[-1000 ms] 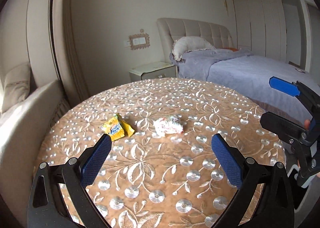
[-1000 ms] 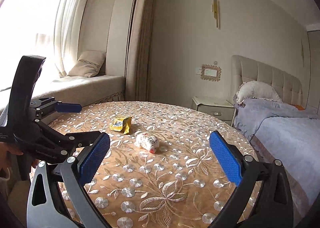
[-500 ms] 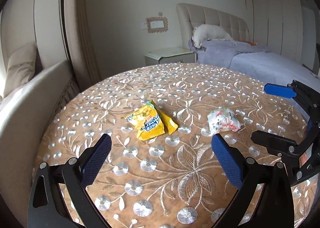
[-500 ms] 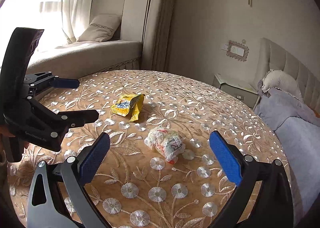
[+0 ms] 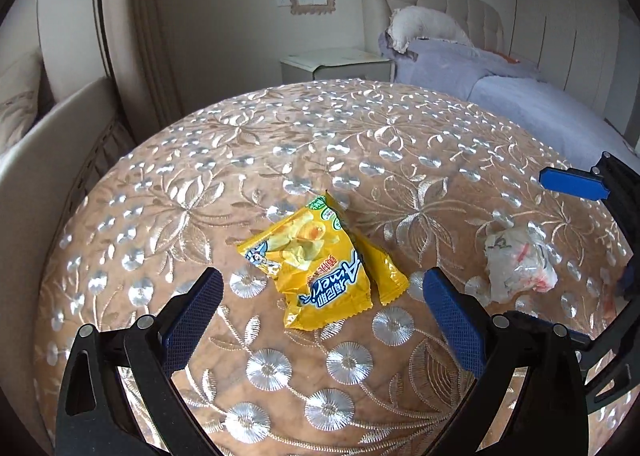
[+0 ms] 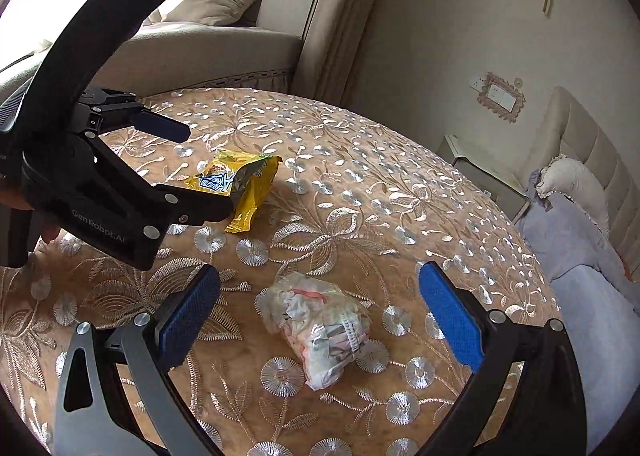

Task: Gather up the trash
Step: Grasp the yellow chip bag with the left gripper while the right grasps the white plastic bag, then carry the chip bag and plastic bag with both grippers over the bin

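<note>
Window seat [image 6: 224, 32] only in right view; both tongs spread, empty.

We are seeing left gripper [image 6: 204, 172] finger hiding part of yellow snack packet [image 6: 248, 184]; frame edge cutting off right gripper [image 5: 592, 216]; small print on crumpled wrapper [image 6: 320, 328] staying unreadable.

"GenRobot.AI" stands in grey letters on the left gripper [image 6: 208, 172] body; blue lettering on the yellow snack packet [image 5: 320, 268] between its jaws is illegible.
</note>
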`<state>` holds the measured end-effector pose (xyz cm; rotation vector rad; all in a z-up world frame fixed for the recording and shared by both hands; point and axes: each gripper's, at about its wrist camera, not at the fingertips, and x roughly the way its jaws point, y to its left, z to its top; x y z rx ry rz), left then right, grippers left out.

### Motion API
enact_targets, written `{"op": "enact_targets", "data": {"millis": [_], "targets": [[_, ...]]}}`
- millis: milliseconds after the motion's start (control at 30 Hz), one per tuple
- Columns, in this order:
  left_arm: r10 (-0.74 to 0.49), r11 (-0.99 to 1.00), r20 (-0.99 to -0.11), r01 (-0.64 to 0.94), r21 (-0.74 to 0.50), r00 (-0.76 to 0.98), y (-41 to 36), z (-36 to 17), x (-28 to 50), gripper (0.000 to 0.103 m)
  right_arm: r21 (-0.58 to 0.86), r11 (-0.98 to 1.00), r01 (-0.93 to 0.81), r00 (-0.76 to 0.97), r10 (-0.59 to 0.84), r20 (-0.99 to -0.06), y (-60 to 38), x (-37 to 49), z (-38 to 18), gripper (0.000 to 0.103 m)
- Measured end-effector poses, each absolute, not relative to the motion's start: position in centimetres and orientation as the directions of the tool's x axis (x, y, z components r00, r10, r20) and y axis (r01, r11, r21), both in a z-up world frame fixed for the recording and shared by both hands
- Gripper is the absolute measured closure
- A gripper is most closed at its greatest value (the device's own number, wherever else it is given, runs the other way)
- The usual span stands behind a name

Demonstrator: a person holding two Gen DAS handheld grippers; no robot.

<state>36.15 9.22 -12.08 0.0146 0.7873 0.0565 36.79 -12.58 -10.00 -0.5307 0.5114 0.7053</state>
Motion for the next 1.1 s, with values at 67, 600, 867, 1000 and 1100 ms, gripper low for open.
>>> {"op": "enact_targets", "data": {"millis": [67,600,867,1000,1100], "targets": [[0.058,0.998,-0.747,-0.048,0.035,0.662,9.6,-13.0,37.7,0.006,-0.278,0.637,-0.719,0.65,0.473,-0.595,-12.4,36.9,-10.0,0.004],[-0.06,0.998,-0.664,0.036,-0.05,0.745,6.8,-10.7,33.7,0.068,-0.277,0.638,-0.719,0.612,0.392,-0.687,-12.6,38.9,-11.5,0.031],[-0.084,0.995,-0.625,0.034,-0.092,0.776,6.2,-9.2,29.3,0.068,-0.259,0.66,-0.705,0.58,0.327,-0.746,-12.1,39.1,-12.0,0.053],[-0.09,0.995,-0.609,0.047,-0.087,0.788,5.3,-8.3,27.0,0.068,-0.268,0.677,-0.685,0.625,0.358,-0.693,-13.2,36.6,-10.3,0.054],[-0.117,0.992,-0.595,0.071,-0.1,0.795,4.2,-7.6,24.7,0.068,-0.235,0.704,-0.67,0.653,0.409,-0.638,-15.4,33.6,-7.8,0.054]]}}
